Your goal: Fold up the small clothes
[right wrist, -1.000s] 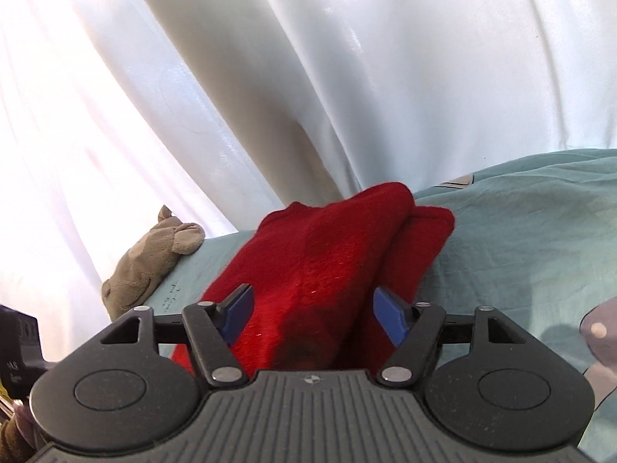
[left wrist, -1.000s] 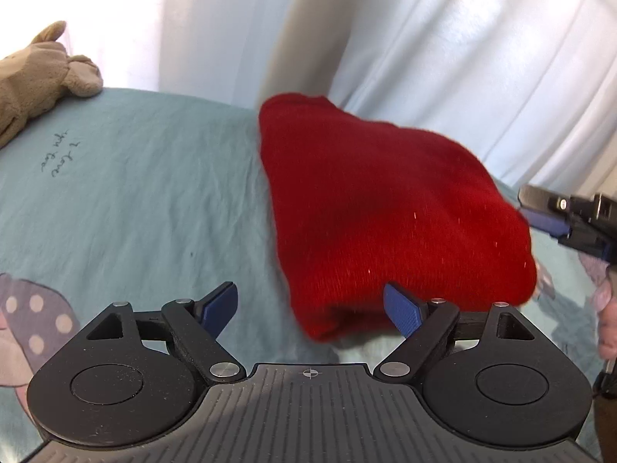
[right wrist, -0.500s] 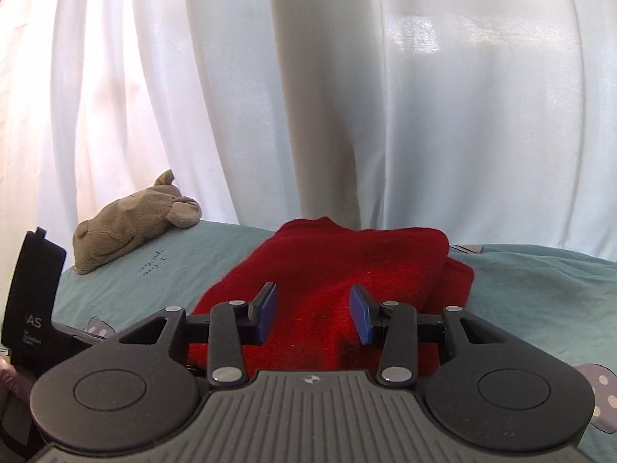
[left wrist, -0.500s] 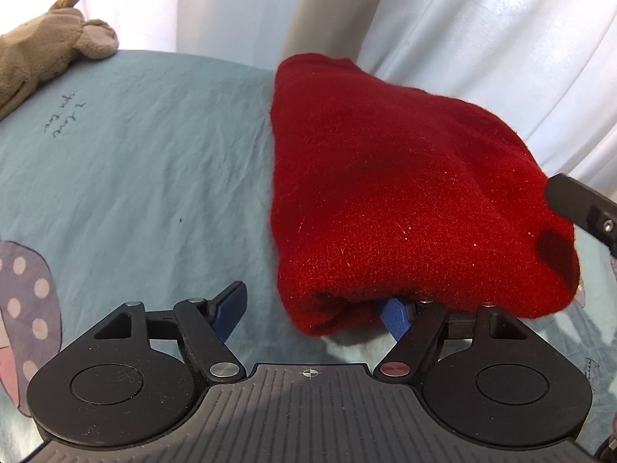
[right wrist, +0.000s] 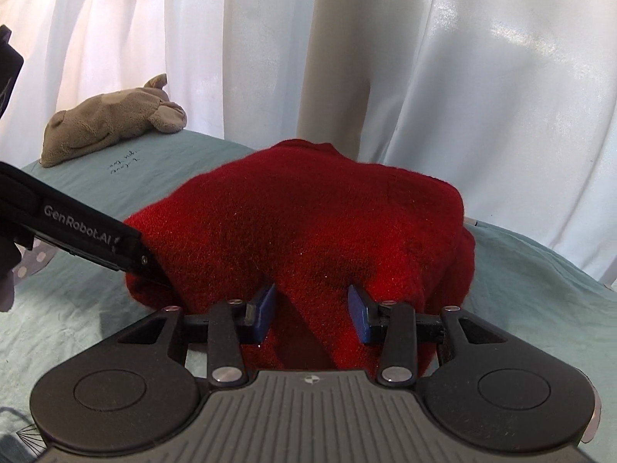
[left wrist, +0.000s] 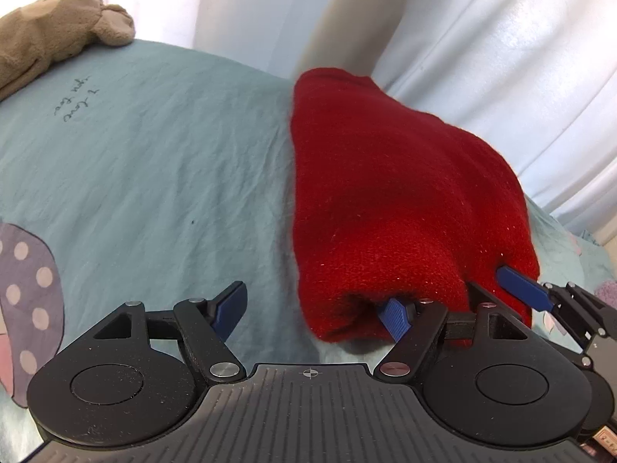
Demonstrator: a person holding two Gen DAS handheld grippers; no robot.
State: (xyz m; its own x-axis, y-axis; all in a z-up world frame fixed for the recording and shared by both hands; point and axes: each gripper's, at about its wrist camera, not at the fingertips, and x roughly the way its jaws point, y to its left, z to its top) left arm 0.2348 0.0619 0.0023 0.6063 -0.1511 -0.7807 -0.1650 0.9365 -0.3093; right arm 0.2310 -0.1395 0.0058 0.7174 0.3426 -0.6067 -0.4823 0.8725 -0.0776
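Observation:
A folded red knit garment [left wrist: 401,208] lies on the teal bedsheet [left wrist: 154,177], also in the right wrist view [right wrist: 308,223]. My left gripper [left wrist: 312,314] is open; its right fingertip is tucked under the garment's near left edge, its left fingertip rests on the sheet beside it. My right gripper [right wrist: 310,310] is half open with both fingertips pressed into the garment's near edge, a ridge of fabric between them. The right gripper's blue fingertip [left wrist: 520,289] shows at the garment's right corner in the left wrist view.
A tan plush toy [right wrist: 108,119] lies at the far left of the bed, also in the left wrist view [left wrist: 50,31]. White curtains [right wrist: 462,77] hang behind the bed. A polka-dot print [left wrist: 27,293] marks the sheet at left.
Both grippers have moved forward to the garment's near edge. The left fingertip slid under it. The right gripper narrowed from wide open and now pushes into the fabric.

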